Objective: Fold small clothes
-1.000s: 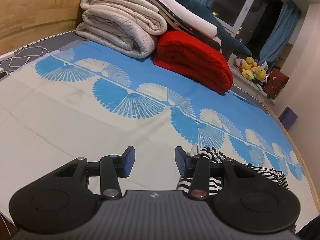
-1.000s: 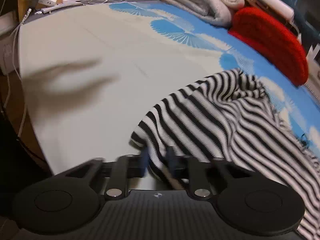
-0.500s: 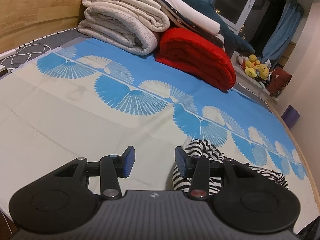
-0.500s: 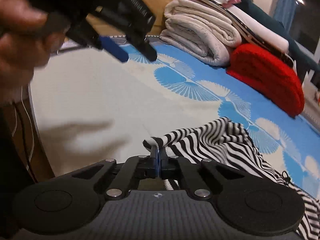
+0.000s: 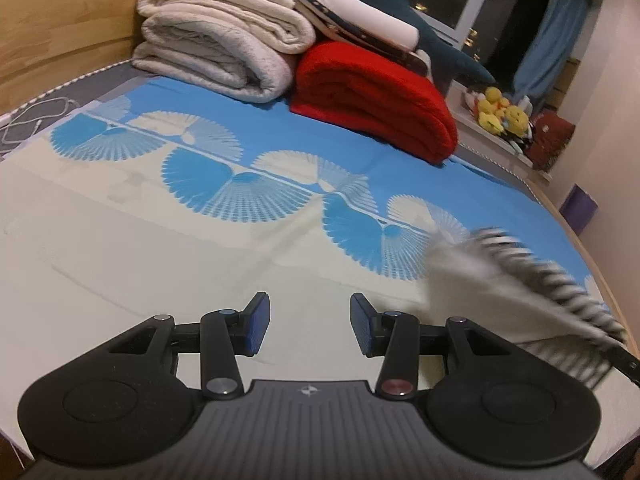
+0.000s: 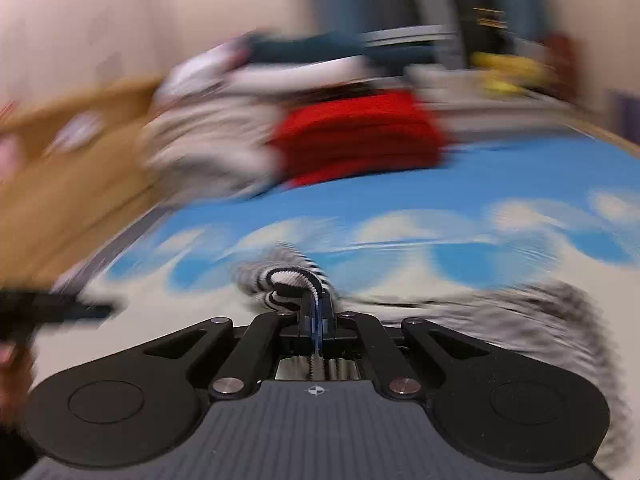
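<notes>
While the right gripper [image 6: 316,312] lifts a pinched edge off the bed, the scene reads as follows.

Right tool: clenched on a rolled hem of the striped garment [image 6: 286,280] — the black-and-white knit bunches just ahead of the closed fingers.

Left tool: the left gripper [image 5: 308,320] hangs part-way parted over bare cream sheet, nothing between its blue pads [image 5: 258,322].

Garment's place: in the left wrist view the striped cloth [image 5: 520,276] is a blur at the right, raised above the bedsheet [image 5: 200,240] and trailing down toward the lower right edge.

Key relation: the cloth lies to the right of the empty left tool, near but apart, its long run slanting from upper left to lower right — so the free end appears nearer the right hand's side, and the left tool would likely have to reach rightward to take a second corner.

Backdrop: rolled cream blankets [image 5: 216,52] and a red blanket [image 5: 372,96] sit well apart at the head of the bed.

Doubt: motion blur hides which part of the garment is held.
</notes>
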`<state>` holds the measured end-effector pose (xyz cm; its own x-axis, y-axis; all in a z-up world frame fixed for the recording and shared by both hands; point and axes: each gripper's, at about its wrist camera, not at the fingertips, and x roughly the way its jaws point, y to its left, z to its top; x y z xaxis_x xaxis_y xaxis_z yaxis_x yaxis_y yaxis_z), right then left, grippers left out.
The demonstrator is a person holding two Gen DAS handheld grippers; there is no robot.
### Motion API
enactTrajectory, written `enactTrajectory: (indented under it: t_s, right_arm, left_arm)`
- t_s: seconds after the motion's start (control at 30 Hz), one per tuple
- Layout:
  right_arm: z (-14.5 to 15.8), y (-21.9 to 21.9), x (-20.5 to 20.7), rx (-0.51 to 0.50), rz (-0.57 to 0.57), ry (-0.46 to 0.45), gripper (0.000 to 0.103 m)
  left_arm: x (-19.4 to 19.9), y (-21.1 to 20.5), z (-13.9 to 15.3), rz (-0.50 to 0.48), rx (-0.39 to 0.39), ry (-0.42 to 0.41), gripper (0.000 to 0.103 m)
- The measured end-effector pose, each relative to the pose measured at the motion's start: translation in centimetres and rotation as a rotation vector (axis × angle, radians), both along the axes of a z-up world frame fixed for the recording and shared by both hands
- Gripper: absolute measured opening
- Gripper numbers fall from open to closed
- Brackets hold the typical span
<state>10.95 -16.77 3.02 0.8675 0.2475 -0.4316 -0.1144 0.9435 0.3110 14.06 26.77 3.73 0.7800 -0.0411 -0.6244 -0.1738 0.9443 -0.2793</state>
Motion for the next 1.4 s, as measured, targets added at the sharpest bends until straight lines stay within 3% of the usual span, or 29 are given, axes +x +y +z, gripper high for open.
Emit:
enactTrajectory:
  t_s: [0.17,0.27,0.37,0.47,0.6,0.7,0.83,1.0,1.1,1.17,1.23,1.27,1.3,1.33,1.4]
  right_arm:
    - [-4.9,-11.9,-1.3,0.098,-0.486,0.241,0.000]
    - [-8.5,-16.2,-1.0,0.133,-0.618,0.412,0.000]
    - [-9.2,-18.6,-1.4,0.136,-0.644,0.430,0.000]
    - [-7.9,-19.9,-1.3,0.125,-0.597,0.402,0.001]
    - [-5.7,-23.0,-0.6,0.138,-0.615,0.412,0.005]
    - [-3.6,-25.0,2.2,0.190,-0.460,0.329,0.005]
    - [-2.4,-26.5,8.7,0.236,-0.108,0.310,0.009]
    - [-5.7,-25.9,16.4,0.271,0.134,0.427,0.044]
    - [-9.5,-25.4,18.6,0.245,0.135,0.521,0.047]
    - [-11.7,-25.1,19.5,0.254,0.140,0.638,0.049]
    - [-11.4,-24.2,18.9,0.237,0.170,0.613,0.048]
    - [-11.3,-24.0,19.0,0.227,0.189,0.598,0.041]
    - [-11.1,-23.9,18.9,0.232,0.218,0.588,0.022]
    - [-10.8,-23.9,18.7,0.240,0.240,0.571,0.010]
    - [-9.6,-25.0,17.9,0.278,0.249,0.513,0.006]
  left_arm:
    - [1.5,-3.8,0.1,-0.063,0.040,0.005,0.049]
    - [2.3,-6.1,-0.1,-0.102,0.061,0.012,0.049]
    - [3.1,-8.2,-0.3,-0.145,0.086,0.021,0.049]
    - [3.6,-10.0,-0.8,-0.188,0.123,0.033,0.049]
    - [4.0,-11.5,-1.4,-0.212,0.163,0.054,0.049]
    - [4.1,-12.0,-1.9,-0.218,0.186,0.072,0.049]
    - [3.8,-13.2,-3.0,-0.227,0.236,0.098,0.049]
    - [1.8,-15.2,-3.5,-0.251,0.263,0.119,0.049]
    - [0.4,-16.3,-3.5,-0.237,0.203,0.131,0.049]
    - [-0.1,-17.7,-3.7,-0.240,0.168,0.141,0.055]
    - [0.0,-19.7,-3.9,-0.251,0.134,0.151,0.058]
    - [0.1,-20.8,-4.0,-0.257,0.112,0.155,0.061]
    - [0.3,-21.9,-4.1,-0.262,0.090,0.160,0.066]
    - [0.5,-23.1,-4.2,-0.268,0.067,0.166,0.069]
    - [1.3,-25.4,-4.5,-0.276,0.021,0.178,0.077]
